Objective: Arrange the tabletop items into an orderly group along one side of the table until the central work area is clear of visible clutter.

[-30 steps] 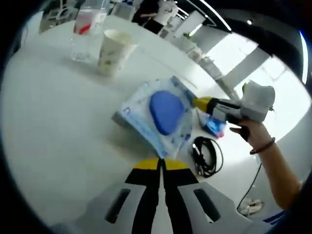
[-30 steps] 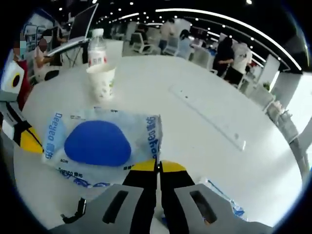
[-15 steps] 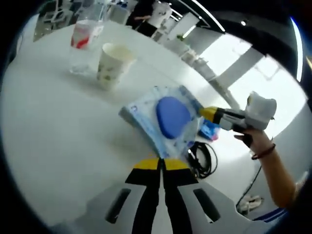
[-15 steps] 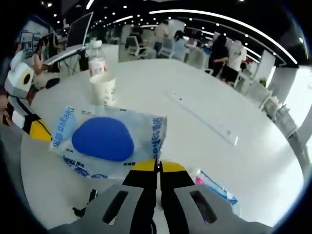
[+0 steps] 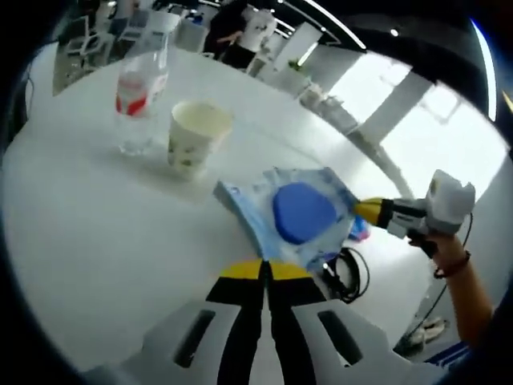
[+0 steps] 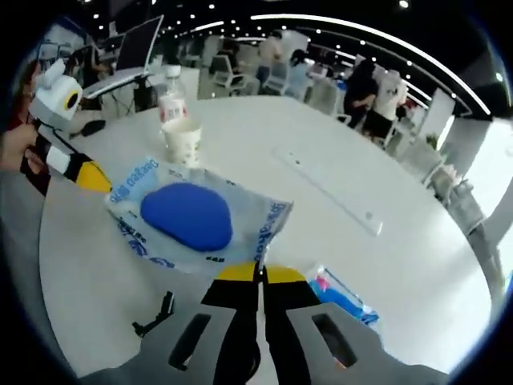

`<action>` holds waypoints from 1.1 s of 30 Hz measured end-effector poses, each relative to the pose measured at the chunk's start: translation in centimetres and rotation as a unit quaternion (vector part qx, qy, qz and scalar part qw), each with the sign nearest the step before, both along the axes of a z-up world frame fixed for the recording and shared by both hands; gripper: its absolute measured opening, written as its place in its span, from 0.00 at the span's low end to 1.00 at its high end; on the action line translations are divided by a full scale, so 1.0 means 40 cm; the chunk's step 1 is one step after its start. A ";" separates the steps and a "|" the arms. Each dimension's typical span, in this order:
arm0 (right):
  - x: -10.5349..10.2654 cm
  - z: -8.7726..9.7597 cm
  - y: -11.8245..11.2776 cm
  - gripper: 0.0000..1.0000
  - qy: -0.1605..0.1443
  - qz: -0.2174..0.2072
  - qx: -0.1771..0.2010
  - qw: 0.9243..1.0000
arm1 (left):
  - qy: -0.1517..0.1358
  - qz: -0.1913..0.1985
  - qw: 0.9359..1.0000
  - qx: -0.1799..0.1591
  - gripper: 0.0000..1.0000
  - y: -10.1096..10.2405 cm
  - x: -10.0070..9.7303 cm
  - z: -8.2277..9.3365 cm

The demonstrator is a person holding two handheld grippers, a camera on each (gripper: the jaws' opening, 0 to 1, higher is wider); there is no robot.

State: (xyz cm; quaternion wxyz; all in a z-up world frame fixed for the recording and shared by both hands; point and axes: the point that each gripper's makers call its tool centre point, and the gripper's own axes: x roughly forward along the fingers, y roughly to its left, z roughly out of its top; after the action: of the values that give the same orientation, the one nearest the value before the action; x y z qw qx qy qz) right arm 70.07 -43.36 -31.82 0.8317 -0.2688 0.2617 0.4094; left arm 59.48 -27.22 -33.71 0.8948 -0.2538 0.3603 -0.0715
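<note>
Right gripper: yellow-tipped jaws pressed together on the near edge of a clear plastic packet with a blue oval pad inside, packet lifted off the round white table; left gripper: jaws closed, nothing between them; beyond the packet, white paper cup beside clear water bottle with red label; black coiled cable and small blue-pink packet on the table nearby.

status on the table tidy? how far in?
Early. Nothing visibly finished, though the bottle and paper cup stand together. In hand: both tools, right and left, are shut on the blue-print plastic pack, held off the table. Left: place it, then the black cable and small blue packet.
</note>
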 end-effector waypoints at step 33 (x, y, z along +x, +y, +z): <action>-0.022 -0.003 -0.014 0.01 -0.004 -0.145 0.092 0.985 | -0.049 0.022 0.998 0.039 0.00 0.045 0.132 0.000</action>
State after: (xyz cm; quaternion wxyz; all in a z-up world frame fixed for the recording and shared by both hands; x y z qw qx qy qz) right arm 69.19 -43.92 -31.92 0.9045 -0.1519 0.2556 0.3056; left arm 64.77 -25.42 -33.72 0.9218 -0.2232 0.3132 -0.0498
